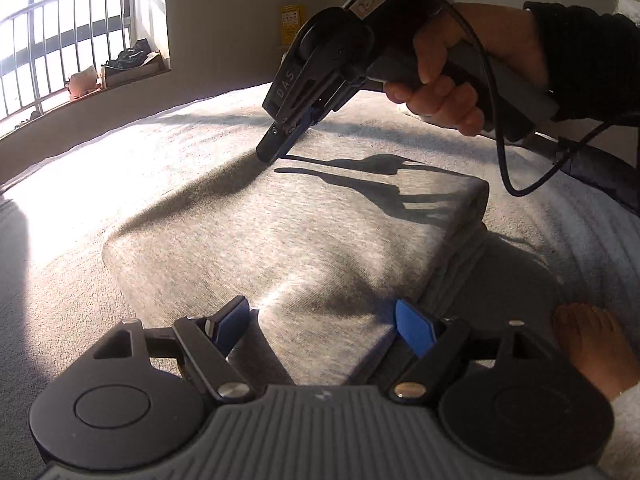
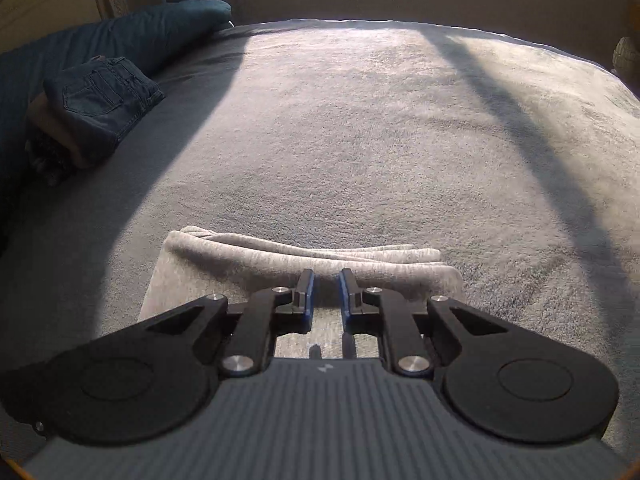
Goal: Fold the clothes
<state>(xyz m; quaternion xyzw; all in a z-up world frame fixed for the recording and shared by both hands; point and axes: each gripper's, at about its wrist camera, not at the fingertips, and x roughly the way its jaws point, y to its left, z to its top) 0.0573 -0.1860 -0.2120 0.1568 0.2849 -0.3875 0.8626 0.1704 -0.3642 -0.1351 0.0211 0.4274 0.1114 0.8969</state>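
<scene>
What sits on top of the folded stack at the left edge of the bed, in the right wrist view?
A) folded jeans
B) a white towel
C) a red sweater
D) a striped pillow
A: dark blue folded jeans, with a back pocket and seams showing, lie on top of the stack beside the teal bedding.

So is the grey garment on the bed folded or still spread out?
Folded. The grey garment lies as a compact rectangle with stacked layers along its far edge on the bed.
</scene>
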